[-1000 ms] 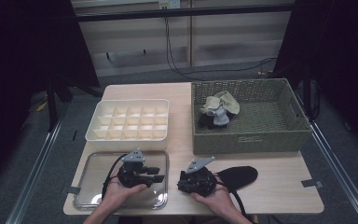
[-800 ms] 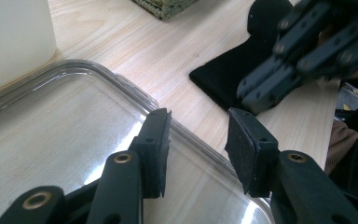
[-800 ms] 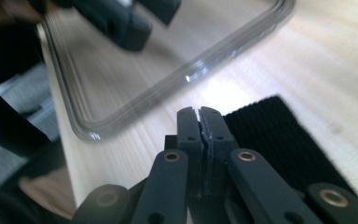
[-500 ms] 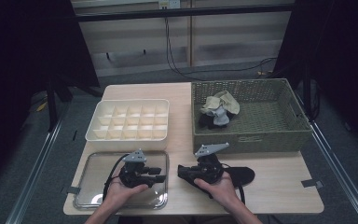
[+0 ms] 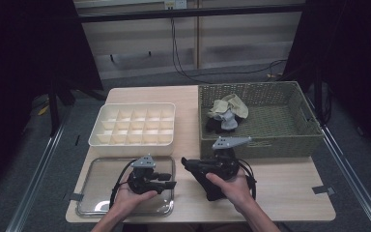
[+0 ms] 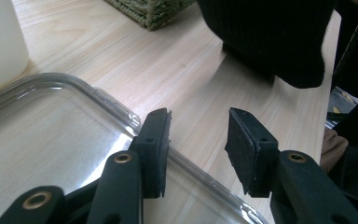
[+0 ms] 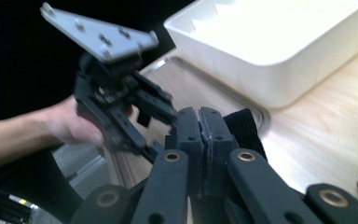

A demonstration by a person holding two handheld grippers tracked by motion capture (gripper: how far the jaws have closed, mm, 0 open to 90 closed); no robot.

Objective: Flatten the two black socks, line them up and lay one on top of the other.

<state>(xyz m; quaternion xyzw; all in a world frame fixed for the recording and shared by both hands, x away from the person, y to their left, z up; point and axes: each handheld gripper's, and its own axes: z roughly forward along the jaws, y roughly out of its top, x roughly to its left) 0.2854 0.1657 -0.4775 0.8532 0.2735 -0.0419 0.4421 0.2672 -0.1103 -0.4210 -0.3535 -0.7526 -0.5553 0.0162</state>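
Black sock fabric (image 5: 207, 180) lies pinched in the right claw (image 5: 187, 163), whose jaws are pressed together on its edge, seen as a dark strip at the jaw tips in the right gripper view (image 7: 242, 127). The sock hangs over the pale wooden counter (image 5: 280, 183), just in front of the green woven basket (image 5: 314, 128) and right of the clear shallow tray (image 5: 101, 180). The left claw (image 5: 171, 184) hovers over that tray's right edge, jaws apart and holding nothing. A white compartmented plastic box (image 5: 135, 123) sits behind the tray.
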